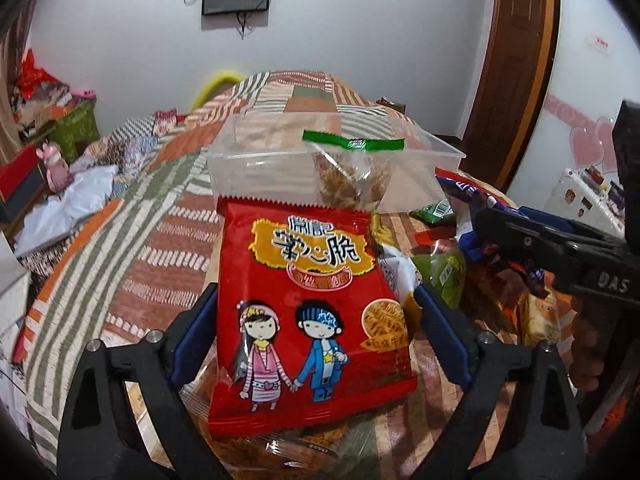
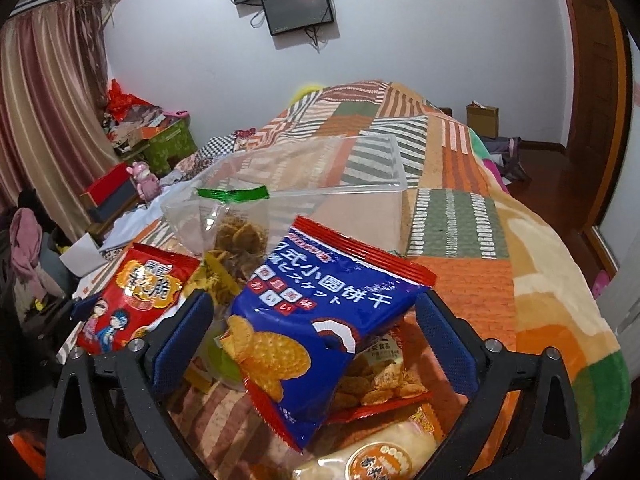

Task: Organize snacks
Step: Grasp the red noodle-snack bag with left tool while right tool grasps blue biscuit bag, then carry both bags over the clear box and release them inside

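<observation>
My left gripper (image 1: 316,312) is shut on a red noodle-snack packet (image 1: 312,312) with two cartoon children, held upright before a clear plastic box (image 1: 256,160). My right gripper (image 2: 316,320) is shut on a blue round-biscuit packet (image 2: 320,328), tilted, above other snacks. The red packet also shows in the right wrist view (image 2: 132,304), the blue packet and right gripper in the left wrist view (image 1: 520,236). A clear bag with a green seal (image 1: 352,176) stands in the box; it also shows in the right wrist view (image 2: 236,224).
Several loose snack packets lie on a patchwork quilt (image 2: 460,184): green ones (image 1: 436,212), an orange-trimmed cracker pack (image 2: 376,388), a pale bun pack (image 2: 380,452). Boxes, a pink toy (image 2: 146,180) and curtains stand at the left; a wooden door (image 1: 512,60) stands at the right.
</observation>
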`<state>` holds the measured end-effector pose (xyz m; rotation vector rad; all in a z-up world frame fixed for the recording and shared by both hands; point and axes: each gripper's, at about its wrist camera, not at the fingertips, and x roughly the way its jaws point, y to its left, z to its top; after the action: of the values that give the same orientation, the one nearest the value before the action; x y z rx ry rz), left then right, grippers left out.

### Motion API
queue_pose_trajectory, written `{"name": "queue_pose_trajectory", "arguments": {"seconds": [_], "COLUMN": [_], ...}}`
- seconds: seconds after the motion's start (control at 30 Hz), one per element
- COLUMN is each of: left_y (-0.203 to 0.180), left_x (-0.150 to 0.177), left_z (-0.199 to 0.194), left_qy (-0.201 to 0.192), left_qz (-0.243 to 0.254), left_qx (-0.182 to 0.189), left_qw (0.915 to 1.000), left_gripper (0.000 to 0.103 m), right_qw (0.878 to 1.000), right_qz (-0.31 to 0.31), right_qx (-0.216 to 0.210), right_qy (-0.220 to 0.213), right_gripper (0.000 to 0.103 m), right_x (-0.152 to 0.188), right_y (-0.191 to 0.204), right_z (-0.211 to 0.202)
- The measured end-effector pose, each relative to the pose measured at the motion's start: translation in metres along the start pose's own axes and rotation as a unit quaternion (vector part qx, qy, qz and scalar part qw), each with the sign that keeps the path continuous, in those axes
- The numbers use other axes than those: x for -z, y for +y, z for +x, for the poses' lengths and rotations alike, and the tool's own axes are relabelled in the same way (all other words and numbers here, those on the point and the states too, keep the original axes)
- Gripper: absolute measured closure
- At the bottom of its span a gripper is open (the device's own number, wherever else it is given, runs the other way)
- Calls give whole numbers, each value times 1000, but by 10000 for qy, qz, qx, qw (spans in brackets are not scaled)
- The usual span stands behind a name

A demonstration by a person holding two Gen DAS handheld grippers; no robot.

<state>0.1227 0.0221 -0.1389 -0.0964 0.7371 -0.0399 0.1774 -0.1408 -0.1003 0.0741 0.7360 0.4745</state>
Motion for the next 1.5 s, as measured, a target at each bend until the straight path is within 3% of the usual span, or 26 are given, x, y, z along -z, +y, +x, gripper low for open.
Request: {"name": "queue_pose_trajectory", "arguments": {"seconds": [0.33,0.6,0.73,1.03,1.3,1.5], "left_y": [20,26,35,25,29,34], "left_x": [11,12,8,-5,-1,-7], "left_z": [-13,-23,-19,2,-7,-23], "left_qy": [61,-78,3,130,-70,-284], "left_qz": [-160,-42,-228,-19,9,-82], "left_qx": [171,-82,-26,-226,-244,-209], "left_qw": [9997,9999,9997,9997,9997,9993], "left_gripper": [15,19,19,19,33,33], "right_qw": [9998,9997,9997,9997,9996,9993], "right_qz": [30,-3,-76,-123,-108,-136], "right_qx": [-170,-241,-226,-196,-217,-233], "right_qy": [57,15,-1,-38,-118,-249], "right_gripper": [27,41,41,43,44,45], "right_x": [2,4,6,8,8,4], "right_y": [-7,-7,-7,-8,-9,-7], "right_z": [-2,-5,-7,-8,-11,-18]}}
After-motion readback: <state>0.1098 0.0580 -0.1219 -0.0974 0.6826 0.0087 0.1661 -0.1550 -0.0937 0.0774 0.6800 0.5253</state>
